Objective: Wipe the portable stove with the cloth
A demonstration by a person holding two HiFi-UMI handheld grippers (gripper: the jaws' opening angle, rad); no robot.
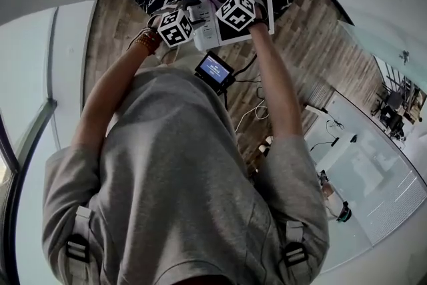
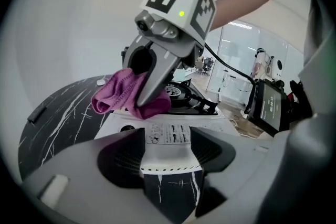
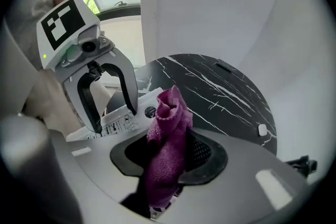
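Although the label point(image 2: 167, 136) on the white portable stove point(image 2: 207, 122) is printed too small to be read, the bunched purple cloth point(image 3: 168, 139) is clamped in the right gripper point(image 3: 167, 165) beside the burner point(image 2: 176, 93); the left gripper point(image 2: 167, 152) is held wide apart.

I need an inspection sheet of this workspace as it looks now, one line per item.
Surface: round black marble table.
Job's things: white portable stove on the table; purple cloth over its front part.
Clutter: small white piece and dark flat piece near the table's edge.
Grippers: right tongs shut on the cloth; left tongs open, empty, at the stove's front.
Cables: black cable from a small monitor; white cable on the floor.
Surroundings: wood floor, glass partitions.
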